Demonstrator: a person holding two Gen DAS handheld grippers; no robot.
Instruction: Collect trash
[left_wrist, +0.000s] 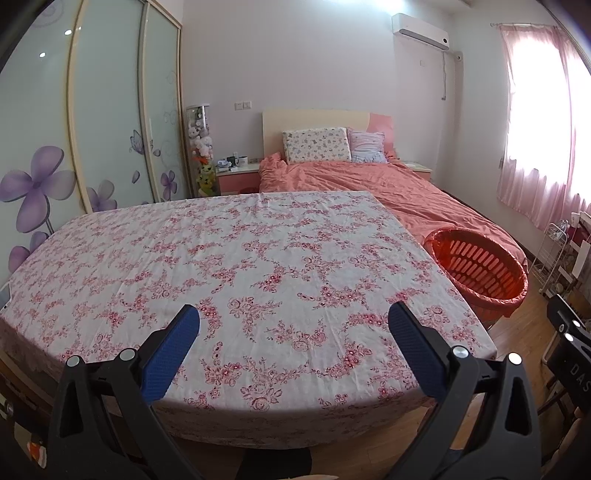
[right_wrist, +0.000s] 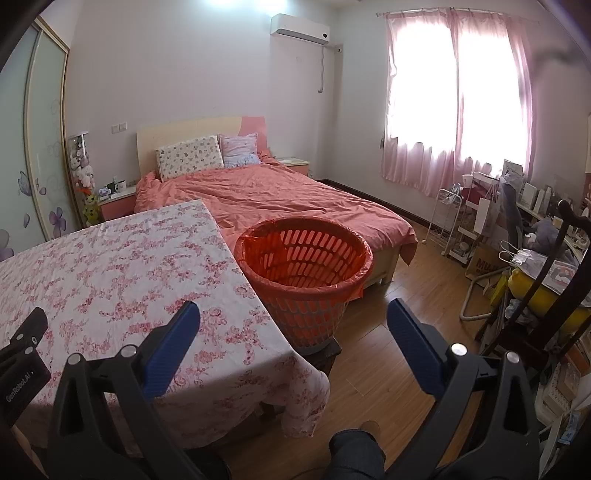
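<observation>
Showing only rightward: cluttered shelves

The table stands in the foreground, its far edge against the foot of the bed. Off the table's right edge, toward the far right corner, the basket sits on a low stand on the floor, between table and bed. The wardrobe runs along the left wall. A nightstand stands left of the bed's head, below the headboard wall. The window is on the right wall, with a cluttered rack beneath it.
</observation>
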